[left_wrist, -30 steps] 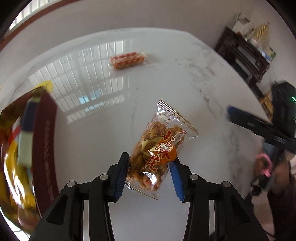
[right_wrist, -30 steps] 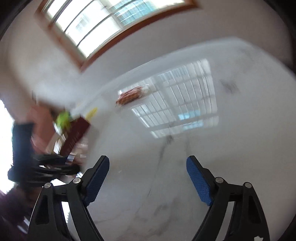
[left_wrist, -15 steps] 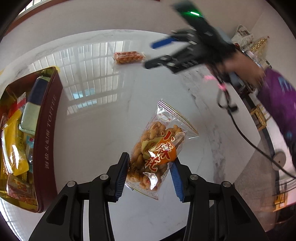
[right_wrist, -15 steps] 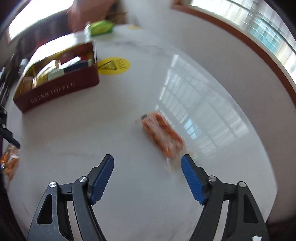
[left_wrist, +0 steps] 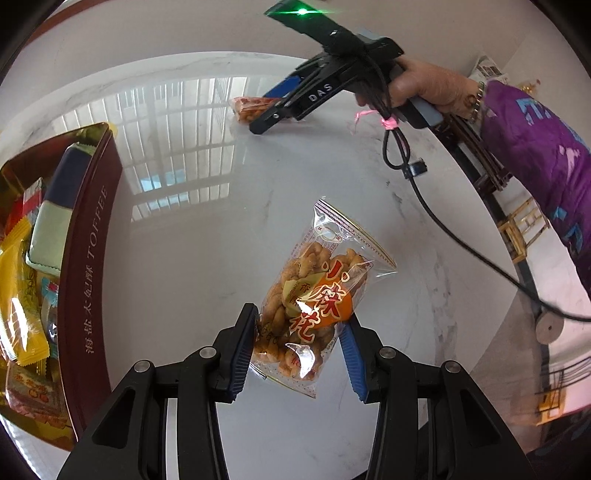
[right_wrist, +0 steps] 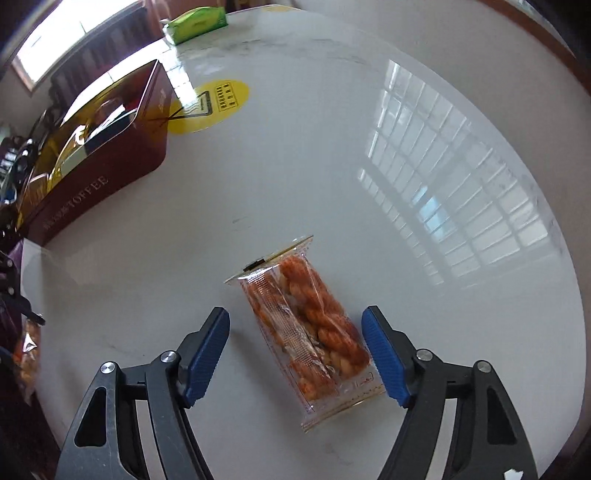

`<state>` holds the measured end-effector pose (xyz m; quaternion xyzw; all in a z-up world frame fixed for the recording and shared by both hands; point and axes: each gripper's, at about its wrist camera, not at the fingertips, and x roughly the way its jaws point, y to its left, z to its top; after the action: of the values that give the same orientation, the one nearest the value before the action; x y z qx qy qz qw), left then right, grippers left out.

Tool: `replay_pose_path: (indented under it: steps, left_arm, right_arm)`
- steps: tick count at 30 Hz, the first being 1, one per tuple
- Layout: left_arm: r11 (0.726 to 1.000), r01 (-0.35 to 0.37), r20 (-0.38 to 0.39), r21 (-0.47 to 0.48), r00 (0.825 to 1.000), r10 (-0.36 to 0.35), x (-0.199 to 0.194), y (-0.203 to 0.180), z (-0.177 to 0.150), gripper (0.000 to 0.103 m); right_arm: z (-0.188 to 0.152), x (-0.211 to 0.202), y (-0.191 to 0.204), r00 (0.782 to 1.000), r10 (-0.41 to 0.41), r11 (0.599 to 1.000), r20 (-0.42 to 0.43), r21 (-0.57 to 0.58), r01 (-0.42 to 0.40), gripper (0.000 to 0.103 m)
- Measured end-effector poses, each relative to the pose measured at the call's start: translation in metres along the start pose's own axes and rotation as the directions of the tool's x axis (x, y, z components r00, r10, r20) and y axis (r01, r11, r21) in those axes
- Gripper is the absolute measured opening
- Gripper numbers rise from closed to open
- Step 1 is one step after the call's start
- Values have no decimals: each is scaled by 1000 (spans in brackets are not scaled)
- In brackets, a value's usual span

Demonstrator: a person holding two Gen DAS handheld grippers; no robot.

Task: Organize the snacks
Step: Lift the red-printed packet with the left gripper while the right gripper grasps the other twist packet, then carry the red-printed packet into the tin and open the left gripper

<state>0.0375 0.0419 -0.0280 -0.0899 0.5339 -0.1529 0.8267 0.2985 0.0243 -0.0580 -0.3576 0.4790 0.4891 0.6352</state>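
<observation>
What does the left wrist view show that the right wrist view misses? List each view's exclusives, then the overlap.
Only the left wrist view shows the left gripper shut on the twist snack bag, the packets inside the toffee tin, and the hand holding the right gripper.

Only the right wrist view shows the right gripper open around the orange snack pack, the yellow sticker and a green packet.

Both show the tin, the orange pack and the white marble table.

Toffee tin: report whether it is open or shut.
Open: the toffee tin has no lid on, and snack packets show inside it.
</observation>
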Motion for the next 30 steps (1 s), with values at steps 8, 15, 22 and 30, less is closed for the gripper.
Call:
replay_pose_path:
  steps: [8, 15, 22, 30]
  left_arm:
    - [999, -19, 38, -30, 999, 21, -17, -4, -6, 45]
    - [999, -3, 75, -47, 997, 6, -38, -13, -21, 45]
    - [998, -27, 116, -65, 993, 35, -66, -21, -35, 45]
    - [981, -114, 211, -156, 967, 145, -120, 22, -35, 45]
  right_arm:
    - [-54, -19, 31, 988, -129, 974, 80, 199, 111, 34]
    - [-173, -51, 62, 943, -255, 818, 215, 568, 91, 34]
    - [-256, -73, 75, 877, -441, 541, 191, 836, 90, 34]
    - [-290, -78, 83, 802, -586, 331, 113, 937, 110, 34]
